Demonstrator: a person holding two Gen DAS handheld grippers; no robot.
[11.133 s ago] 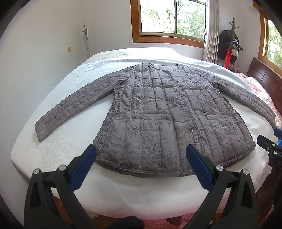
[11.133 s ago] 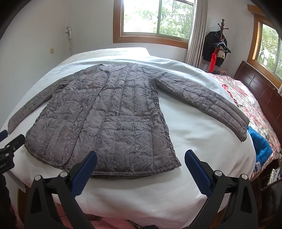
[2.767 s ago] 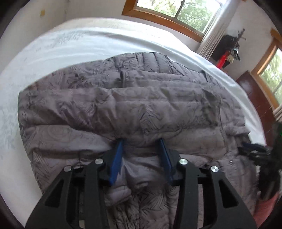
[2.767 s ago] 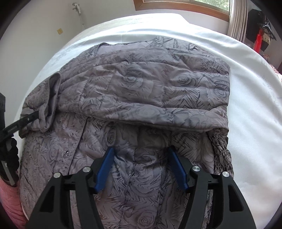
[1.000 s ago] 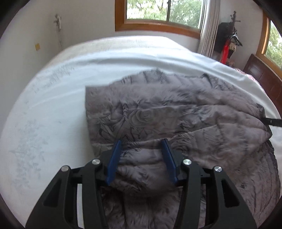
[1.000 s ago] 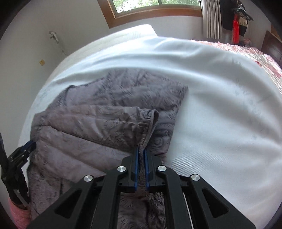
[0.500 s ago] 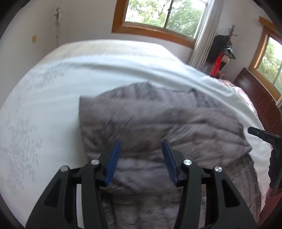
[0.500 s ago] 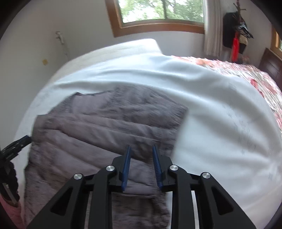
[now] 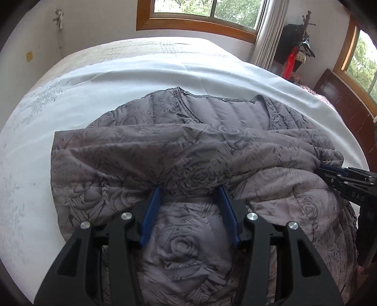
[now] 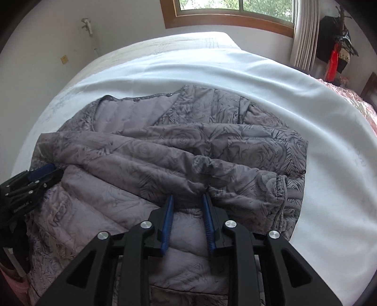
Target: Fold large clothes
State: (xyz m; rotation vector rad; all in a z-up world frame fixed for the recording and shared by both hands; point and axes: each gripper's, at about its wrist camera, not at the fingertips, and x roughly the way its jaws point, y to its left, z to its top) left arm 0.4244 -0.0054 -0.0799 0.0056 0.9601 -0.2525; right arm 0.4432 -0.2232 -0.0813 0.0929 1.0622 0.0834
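A grey quilted jacket (image 9: 188, 150) with a rose pattern lies on the white bed, both sleeves folded across its body and its collar toward the window. It also shows in the right wrist view (image 10: 179, 146). My left gripper (image 9: 189, 191) is open, its blue fingers either side of a bulge of the jacket's lower part, just below the folded sleeve. My right gripper (image 10: 187, 197) is open a little, fingertips at the edge of the folded sleeve. Each gripper shows at the edge of the other's view.
The white bed sheet (image 9: 70, 98) spreads to the left and far side, and to the right in the right wrist view (image 10: 329, 131). A window (image 9: 207, 14), a curtain, a coat rack (image 9: 299, 49) and a dark wooden bed frame (image 9: 348, 103) stand behind.
Both grippers have moved back toward the jacket's lower part. The right gripper, shut on the sleeve cuff one second ago, has let go and opened. The folded sleeves now lie flat.
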